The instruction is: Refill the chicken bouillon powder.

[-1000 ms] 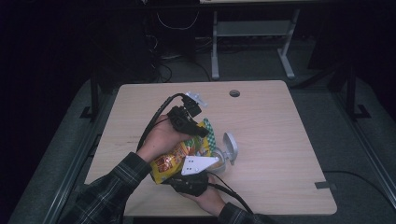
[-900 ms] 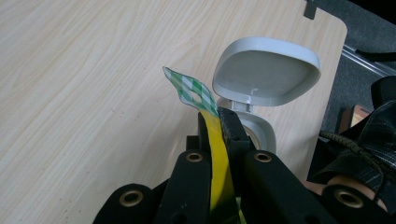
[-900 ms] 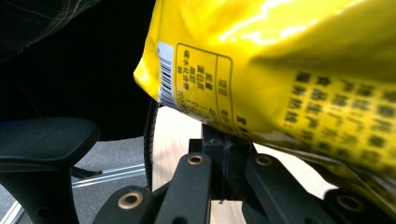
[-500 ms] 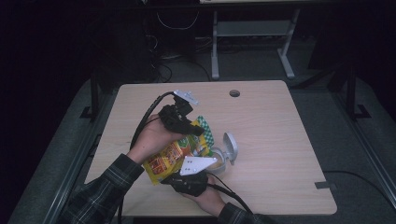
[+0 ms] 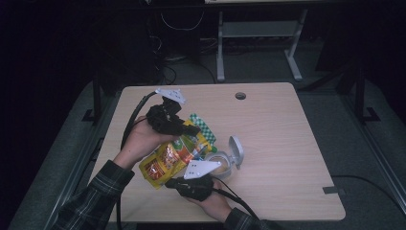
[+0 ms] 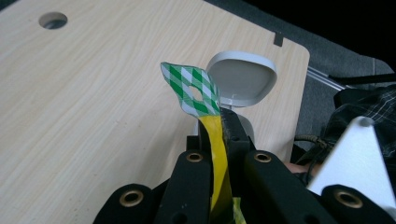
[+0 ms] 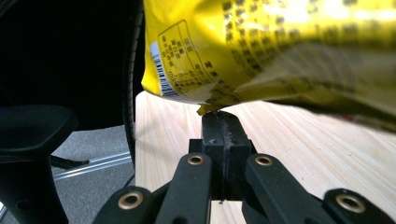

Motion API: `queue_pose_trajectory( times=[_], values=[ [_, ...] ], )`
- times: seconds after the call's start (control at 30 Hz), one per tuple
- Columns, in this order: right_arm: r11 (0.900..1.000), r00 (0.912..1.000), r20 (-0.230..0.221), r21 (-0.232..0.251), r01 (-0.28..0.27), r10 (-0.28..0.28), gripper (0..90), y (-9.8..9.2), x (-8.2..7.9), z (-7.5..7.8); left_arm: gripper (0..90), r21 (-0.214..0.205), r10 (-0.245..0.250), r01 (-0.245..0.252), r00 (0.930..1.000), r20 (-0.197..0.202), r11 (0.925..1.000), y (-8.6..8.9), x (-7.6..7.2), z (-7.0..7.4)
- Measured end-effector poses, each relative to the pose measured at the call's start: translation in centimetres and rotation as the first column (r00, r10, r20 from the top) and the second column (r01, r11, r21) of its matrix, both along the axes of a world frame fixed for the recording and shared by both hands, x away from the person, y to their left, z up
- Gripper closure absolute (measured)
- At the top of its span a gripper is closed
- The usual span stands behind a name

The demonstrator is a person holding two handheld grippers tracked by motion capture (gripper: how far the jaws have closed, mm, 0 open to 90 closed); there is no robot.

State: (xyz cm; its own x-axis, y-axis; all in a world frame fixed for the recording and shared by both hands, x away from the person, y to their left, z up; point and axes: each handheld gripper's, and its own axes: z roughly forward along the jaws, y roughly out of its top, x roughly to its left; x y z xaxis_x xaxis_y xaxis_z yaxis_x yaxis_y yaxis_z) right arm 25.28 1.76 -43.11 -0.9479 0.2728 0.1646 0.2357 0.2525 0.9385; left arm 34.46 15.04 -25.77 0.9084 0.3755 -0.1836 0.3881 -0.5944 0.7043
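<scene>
The left claw (image 6: 219,140) is clenched on the green-checked top of a yellow snack bag (image 5: 173,155), holding it tilted above the surface (image 5: 287,134), just beside an open grey-lidded container (image 5: 229,158). The right claw (image 7: 223,135), jaws pressed together, pinches the bag's bottom corner.

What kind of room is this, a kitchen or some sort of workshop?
Probably a lab or recording space, not a kitchen: a bare wooden table with a cable hole, cables and a metal stand on grey carpet behind it, and dark surroundings.
</scene>
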Motion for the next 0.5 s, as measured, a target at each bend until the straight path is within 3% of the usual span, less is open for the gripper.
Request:
queue_pose_trajectory(
  times=[0.13,0.33,0.5],
  values=[
    [0.9998,0.9999,-0.004,-0.015,0.011,-0.011,90.0,-0.2,0.1,-0.1,90.0,-0.037,0.006,-0.006,1.0,0.002,0.9993,1.1,-0.2,0.3],
    [0.9997,0.9999,0.007,-0.019,0.013,-0.013,90.0,-0.3,0.0,0.0,90.0,-0.05,0.016,-0.015,0.9994,0.03,0.9986,2.8,-0.6,0.8],
    [0.9996,0.9997,0.007,-0.018,0.022,-0.022,90.0,-0.5,0.1,0.1,90.0,-0.074,0.058,-0.054,0.9972,0.048,0.9958,4.0,-0.4,0.7]
  ],
)
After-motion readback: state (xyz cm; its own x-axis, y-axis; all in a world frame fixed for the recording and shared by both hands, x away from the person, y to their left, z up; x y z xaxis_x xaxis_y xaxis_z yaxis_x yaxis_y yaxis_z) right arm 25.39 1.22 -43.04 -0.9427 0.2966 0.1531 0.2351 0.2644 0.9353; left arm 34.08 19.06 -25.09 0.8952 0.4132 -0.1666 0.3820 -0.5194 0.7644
